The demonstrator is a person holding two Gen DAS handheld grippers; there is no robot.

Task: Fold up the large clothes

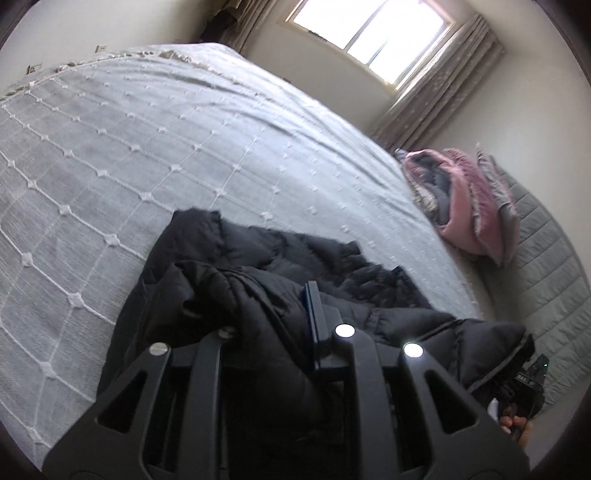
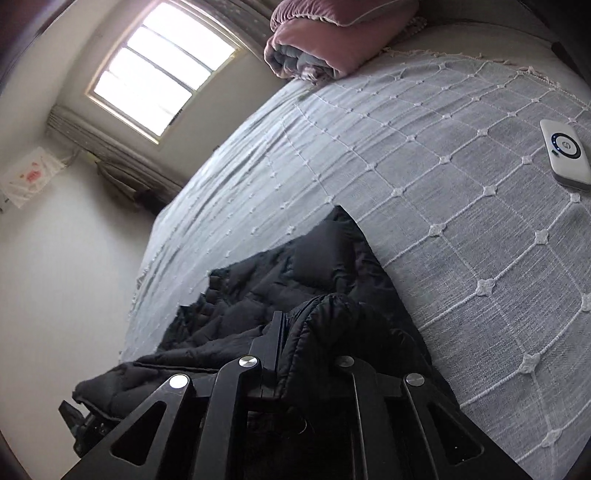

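A black puffer jacket [image 1: 288,254] lies crumpled near the edge of the bed, its far part spread on the grey bedspread [image 1: 147,129]. In the left wrist view my left gripper [image 1: 273,306] is shut on a bunched fold of it. One finger [image 1: 314,306] shows and the other is buried under fabric. In the right wrist view the same jacket [image 2: 317,251] runs from my right gripper [image 2: 310,328], which is shut on another fold. One finger [image 2: 275,332] is visible and cloth covers the other. Both grippers point down at the bed.
A rolled pink and grey quilt [image 1: 461,206] sits at the bed's far end, quilt [image 2: 325,33] below a bright window [image 2: 159,70]. A white power bank [image 2: 563,155] lies on the bedspread [image 2: 443,221] to the right. A person's hand [image 1: 515,424] shows at the lower right.
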